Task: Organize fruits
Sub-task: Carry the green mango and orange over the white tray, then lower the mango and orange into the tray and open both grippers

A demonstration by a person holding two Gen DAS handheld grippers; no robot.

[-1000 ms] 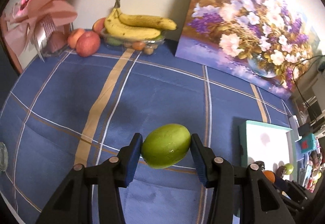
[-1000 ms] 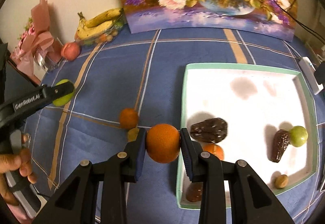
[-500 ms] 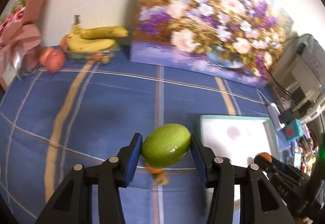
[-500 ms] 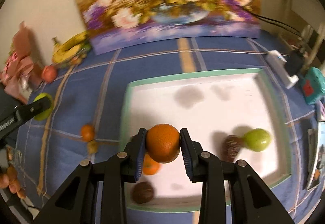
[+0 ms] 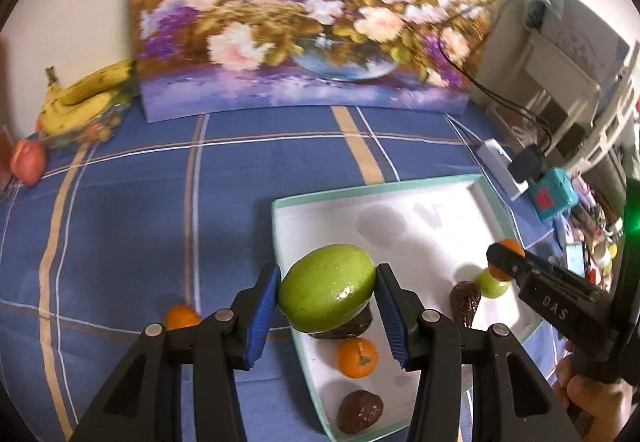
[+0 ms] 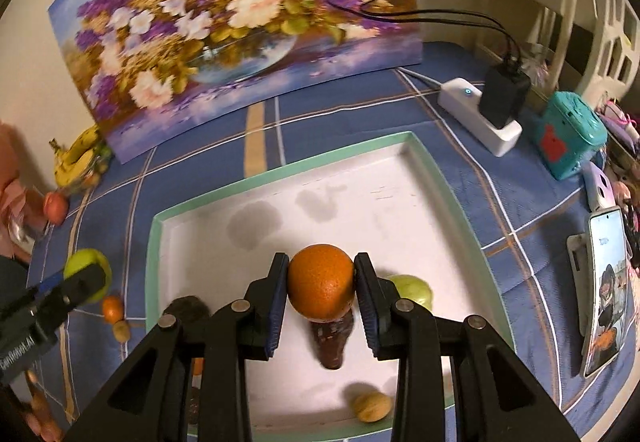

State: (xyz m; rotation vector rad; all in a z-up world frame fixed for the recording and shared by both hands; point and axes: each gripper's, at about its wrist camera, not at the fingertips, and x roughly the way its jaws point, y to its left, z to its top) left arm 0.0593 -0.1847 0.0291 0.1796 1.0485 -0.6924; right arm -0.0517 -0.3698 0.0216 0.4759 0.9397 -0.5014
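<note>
The green mango (image 5: 328,288) sits clamped between the blue pads of the left gripper (image 5: 327,316), held in the air above the near left corner of the tray (image 5: 400,190). The orange (image 6: 321,281) is clamped likewise between the pads of the right gripper (image 6: 321,312), held over the near middle of the same tray. Both tools are closed firmly on their fruit, pads pressing on both sides.

The tray is a shallow white box with a pale green rim, lying on a blue checked cloth (image 5: 132,226). Inside it, seen from the left wrist: a small tangerine (image 5: 357,357), a dark brown fruit (image 5: 359,411) near the front rim, another dark fruit (image 5: 465,302) and a small green fruit (image 5: 493,284) to the right. The right wrist view adds a walnut (image 6: 372,406) at the near rim. Grey stains mark the tray floor.

Outside the tray, on the cloth to its left, lie a small orange fruit (image 6: 112,308) and a brownish nut (image 6: 121,330) just beside it.

Farther out, a flower painting (image 5: 312,13) leans against the far wall. At far left a bunch of bananas (image 5: 86,95) rests on a clear dish, with a peach (image 5: 28,161) near it. At far right stand a white power strip (image 6: 478,113) with a black charger plugged in, a teal box (image 6: 570,135), and a phone (image 6: 604,286).
</note>
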